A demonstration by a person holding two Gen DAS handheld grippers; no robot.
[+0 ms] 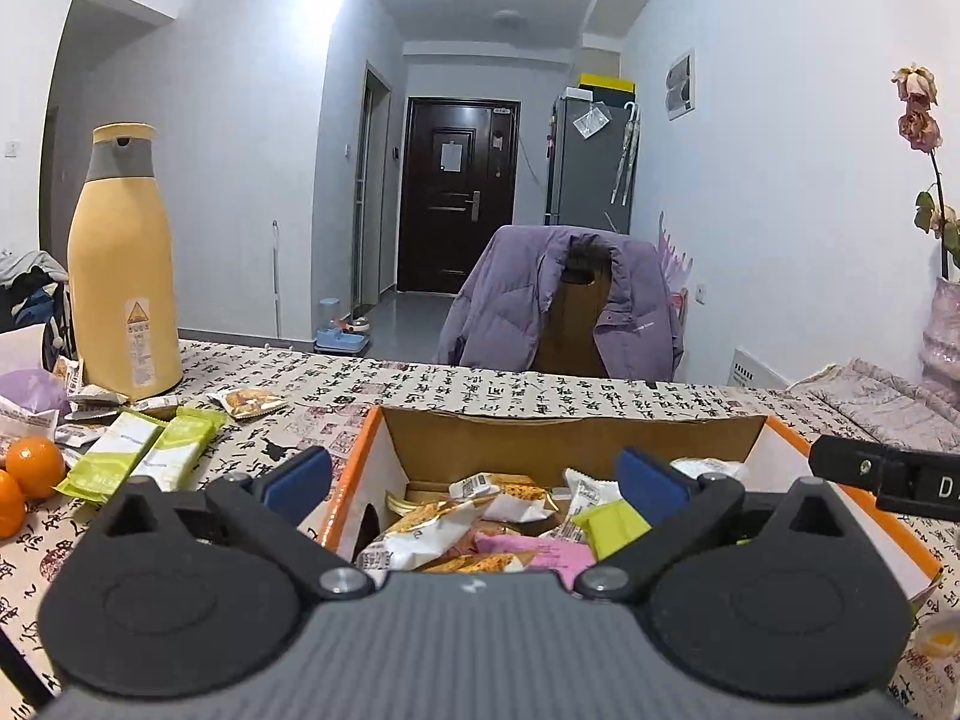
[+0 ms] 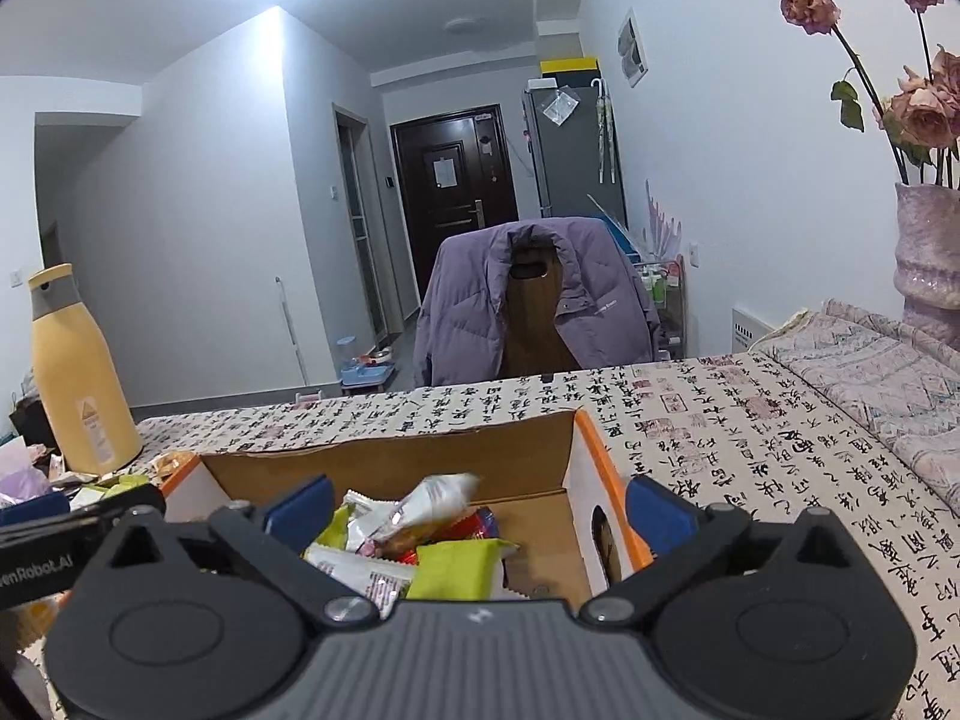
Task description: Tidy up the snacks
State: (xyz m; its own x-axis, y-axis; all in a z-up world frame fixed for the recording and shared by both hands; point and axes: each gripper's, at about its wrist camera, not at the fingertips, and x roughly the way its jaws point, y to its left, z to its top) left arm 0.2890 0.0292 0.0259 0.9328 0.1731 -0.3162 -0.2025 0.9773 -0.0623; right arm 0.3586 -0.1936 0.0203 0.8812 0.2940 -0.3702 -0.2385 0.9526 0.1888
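2 wrist views, low and close over the snack box (image 1: 558, 426)

Both face the far door (image 1: 459, 192); they share the box, chair and counter (image 2: 690, 420).

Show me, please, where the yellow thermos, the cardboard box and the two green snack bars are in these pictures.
yellow thermos (image 1: 123, 276), left wrist view, on its body.
cardboard box (image 1: 564, 441), left wrist view, on its inner far wall.
green snack bars (image 1: 144, 456), left wrist view, on the wrappers lying on the table.

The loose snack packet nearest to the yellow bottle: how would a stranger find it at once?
Start at the tall yellow bottle on the calligraphy-print tablecloth. Just right of its base lies a small white packet with a golden-brown food picture. The two light-green bar wrappers beside it are longer and plain green.
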